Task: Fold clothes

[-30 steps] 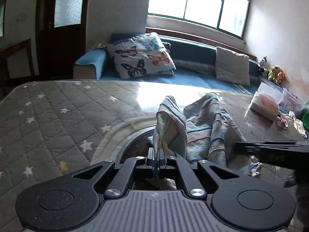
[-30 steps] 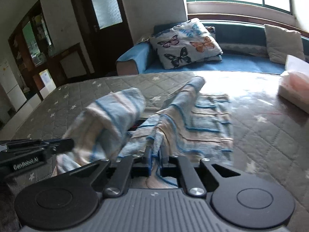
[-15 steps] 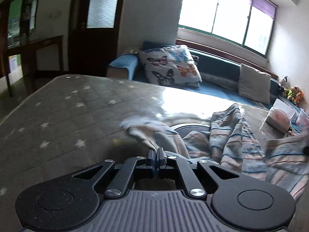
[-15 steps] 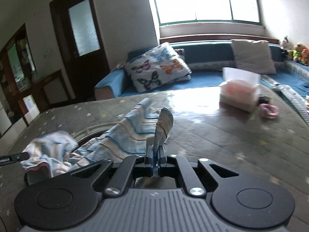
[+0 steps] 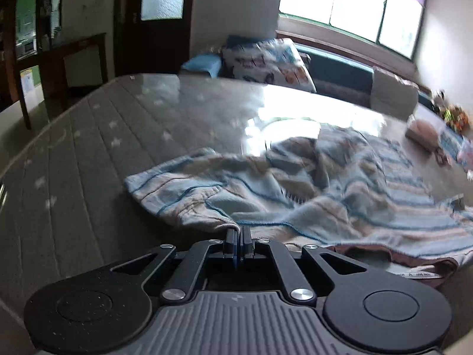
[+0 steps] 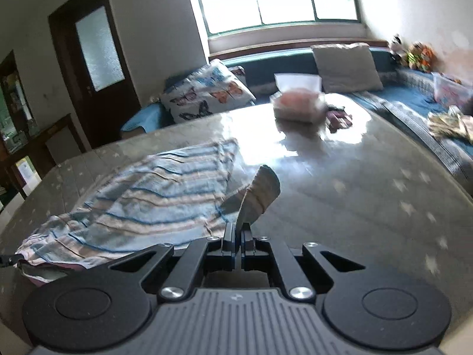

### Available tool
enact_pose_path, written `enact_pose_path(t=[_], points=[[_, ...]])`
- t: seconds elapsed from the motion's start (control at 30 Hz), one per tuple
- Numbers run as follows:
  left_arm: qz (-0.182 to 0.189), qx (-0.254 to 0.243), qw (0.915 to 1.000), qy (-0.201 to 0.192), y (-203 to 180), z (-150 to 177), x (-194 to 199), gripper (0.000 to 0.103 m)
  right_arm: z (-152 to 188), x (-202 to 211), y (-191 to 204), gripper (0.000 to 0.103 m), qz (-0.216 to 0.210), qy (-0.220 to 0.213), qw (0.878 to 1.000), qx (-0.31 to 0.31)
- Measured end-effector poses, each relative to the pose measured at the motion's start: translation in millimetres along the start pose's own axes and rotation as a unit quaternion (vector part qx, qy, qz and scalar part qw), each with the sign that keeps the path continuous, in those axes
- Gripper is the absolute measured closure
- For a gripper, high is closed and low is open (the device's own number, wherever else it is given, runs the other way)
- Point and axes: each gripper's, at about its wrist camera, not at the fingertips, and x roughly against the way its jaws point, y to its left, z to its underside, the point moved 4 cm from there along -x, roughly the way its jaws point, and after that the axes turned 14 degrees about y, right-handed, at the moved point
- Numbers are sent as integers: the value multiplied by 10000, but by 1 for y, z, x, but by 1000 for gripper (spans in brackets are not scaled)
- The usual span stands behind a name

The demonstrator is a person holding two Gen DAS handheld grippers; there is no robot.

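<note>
Striped blue-and-beige knitted garment (image 5: 310, 195) lies spread on the grey star-quilted mattress (image 5: 97, 148), one piece only, its near edge towards me and its body running away to the far side. My left gripper (image 5: 238, 233) has its jaws together on a hem corner at the near left; my right gripper (image 6: 237, 230) is clamped on the opposite near corner, a flap of cloth standing up from the jaws. So the long axis between my two holds runs left to right, and the free cloth lies ahead of both. I judge neither hand is nearer. Two cushions sit far off: a butterfly-print one (image 6: 207, 94) and a plain beige one (image 6: 346, 65).
</note>
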Motion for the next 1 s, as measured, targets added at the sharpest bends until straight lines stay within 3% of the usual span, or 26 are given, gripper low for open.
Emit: enact_pose_path(t=[0.2, 0.37, 0.53, 0.7, 1.0], points=[[127, -239, 9990, 367, -3, 21, -2, 100, 31, -2, -15, 100, 280, 461, 9985, -123], [222, -539, 9976, 374, 1, 18, 8, 94, 34, -7, -27, 95, 496, 706, 9961, -170], [180, -907, 9956, 112, -5, 14, 27, 75, 18, 0, -37, 89, 798, 543, 9953, -111], [127, -893, 9957, -196, -6, -11, 29, 74, -7, -4, -35, 89, 783, 343, 9963, 95], [47, -1007, 9942, -362, -33, -76, -16, 74, -54, -53, 0, 89, 383, 442, 9965, 590]])
